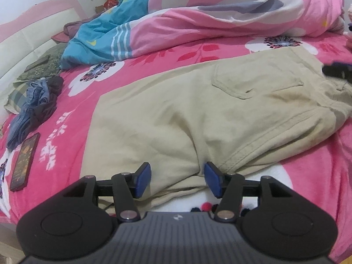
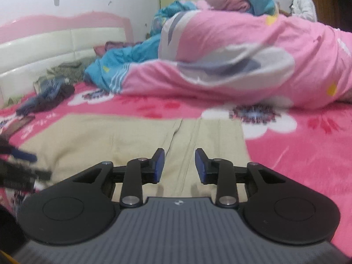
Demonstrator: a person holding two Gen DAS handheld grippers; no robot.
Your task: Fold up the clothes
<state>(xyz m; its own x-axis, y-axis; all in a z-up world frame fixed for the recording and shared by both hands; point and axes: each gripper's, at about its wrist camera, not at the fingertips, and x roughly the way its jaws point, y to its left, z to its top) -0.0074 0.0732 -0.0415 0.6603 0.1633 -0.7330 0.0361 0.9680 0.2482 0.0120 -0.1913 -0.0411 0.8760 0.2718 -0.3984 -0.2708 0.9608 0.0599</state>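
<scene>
Beige trousers (image 1: 176, 114): one pair, cotton-like, creased and faintly soiled. Lying flat on pink floral bedsheet (image 1: 72, 118), seat side up, patch pocket (image 1: 253, 81) showing; near edge bunched into a raised fold; seams visible.

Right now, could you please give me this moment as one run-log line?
stage: pre-grasp | garment: beige trousers flat on bed | left gripper: open, straddling near edge | right gripper: open, low over fabric

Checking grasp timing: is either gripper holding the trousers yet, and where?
Nothing held. Left gripper and right gripper are open over the beige trousers.
</scene>
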